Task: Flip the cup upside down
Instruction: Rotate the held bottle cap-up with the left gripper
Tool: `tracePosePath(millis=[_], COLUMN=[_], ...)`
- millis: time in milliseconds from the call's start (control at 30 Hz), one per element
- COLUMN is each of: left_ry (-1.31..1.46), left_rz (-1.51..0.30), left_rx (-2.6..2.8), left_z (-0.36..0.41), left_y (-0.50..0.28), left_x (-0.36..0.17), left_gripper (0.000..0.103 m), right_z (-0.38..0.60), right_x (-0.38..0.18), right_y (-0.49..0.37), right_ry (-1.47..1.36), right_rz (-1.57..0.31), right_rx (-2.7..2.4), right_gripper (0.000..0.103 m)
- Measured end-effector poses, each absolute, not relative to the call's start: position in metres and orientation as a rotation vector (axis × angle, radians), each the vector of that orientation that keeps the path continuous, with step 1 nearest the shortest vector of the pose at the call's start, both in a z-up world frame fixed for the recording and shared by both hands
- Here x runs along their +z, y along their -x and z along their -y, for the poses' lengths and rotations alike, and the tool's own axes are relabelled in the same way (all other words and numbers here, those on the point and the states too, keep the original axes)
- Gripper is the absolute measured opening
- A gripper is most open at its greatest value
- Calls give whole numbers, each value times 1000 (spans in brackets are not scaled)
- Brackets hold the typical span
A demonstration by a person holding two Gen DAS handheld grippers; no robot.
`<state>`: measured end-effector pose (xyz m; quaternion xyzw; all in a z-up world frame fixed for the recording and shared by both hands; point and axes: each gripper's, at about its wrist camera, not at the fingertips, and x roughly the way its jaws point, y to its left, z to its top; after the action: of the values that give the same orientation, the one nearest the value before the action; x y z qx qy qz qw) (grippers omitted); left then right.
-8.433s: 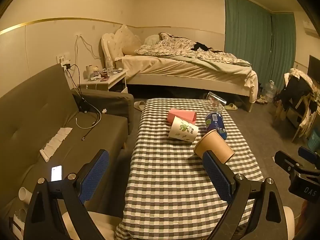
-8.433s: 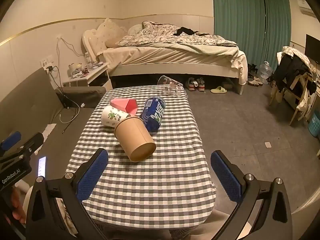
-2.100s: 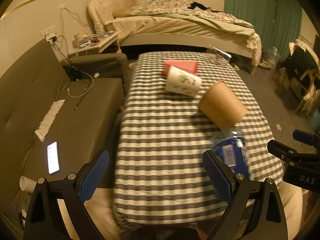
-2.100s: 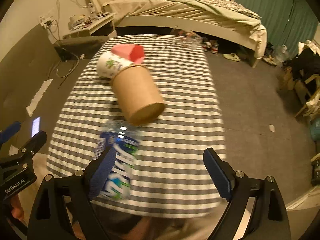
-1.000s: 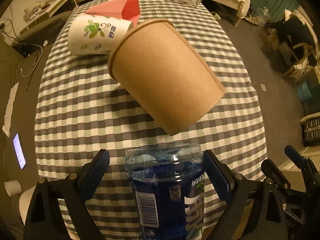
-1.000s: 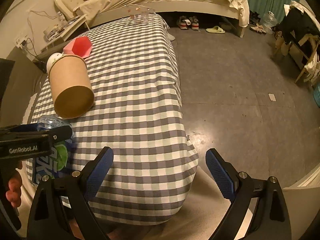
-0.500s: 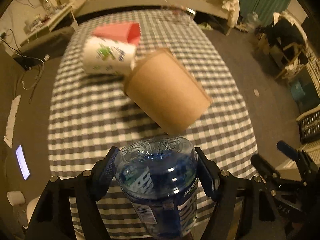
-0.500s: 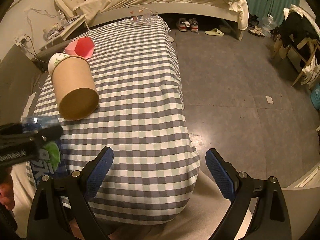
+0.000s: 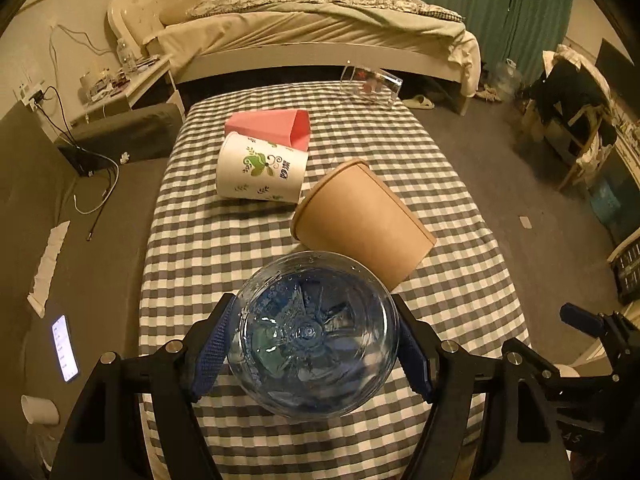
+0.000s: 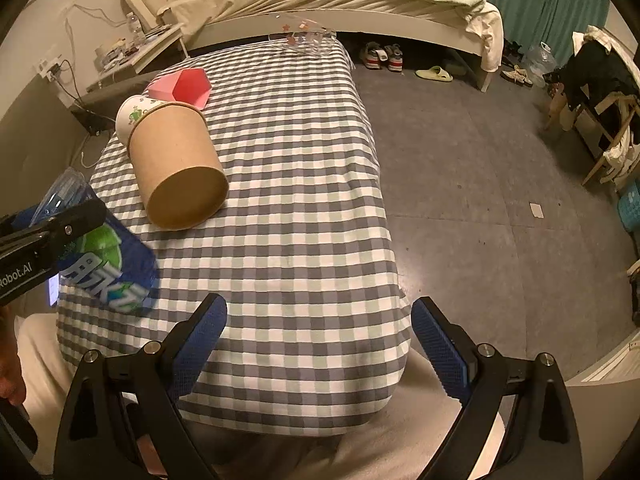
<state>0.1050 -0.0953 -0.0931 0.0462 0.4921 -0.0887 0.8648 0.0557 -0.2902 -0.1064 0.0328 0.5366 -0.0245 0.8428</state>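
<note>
Brown cup on its side mid-table, mouth toward near edge. Printed cup lying behind-left of it, box just behind that. Clear container at far edge. Bottle between left gripper pads, above near end.

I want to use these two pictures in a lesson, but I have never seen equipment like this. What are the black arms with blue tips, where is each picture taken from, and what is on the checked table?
No robot here: a person holds a two-finger gripper in each hand, each carrying a forward-looking fisheye camera.

The left wrist view shows the left gripper, its fingers closed on a blue-labelled plastic cup, seen end-on.

The right gripper is open and holds nothing.

On the checked table lie, all on their sides, a brown paper cup, a white printed cup, a pink cup and a clear cup.
</note>
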Motion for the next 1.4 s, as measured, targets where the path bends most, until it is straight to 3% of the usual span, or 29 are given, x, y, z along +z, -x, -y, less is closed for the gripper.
tracePosePath(millis=[867,1400], left_ry=[-121,-37], left_rz=[-1032,-866], left_rx=[-245,-281], left_z=[113,98], left_y=[-89,-72], left_x=[-98,-27], left_gripper=[76,76], right_z=[294,288], right_x=[-103,-42], right_y=[-56,-33], right_ry=[-70,-37], right_rz=[-1131,-1023], right_rx=[-61,-89], right_gripper=[94,94])
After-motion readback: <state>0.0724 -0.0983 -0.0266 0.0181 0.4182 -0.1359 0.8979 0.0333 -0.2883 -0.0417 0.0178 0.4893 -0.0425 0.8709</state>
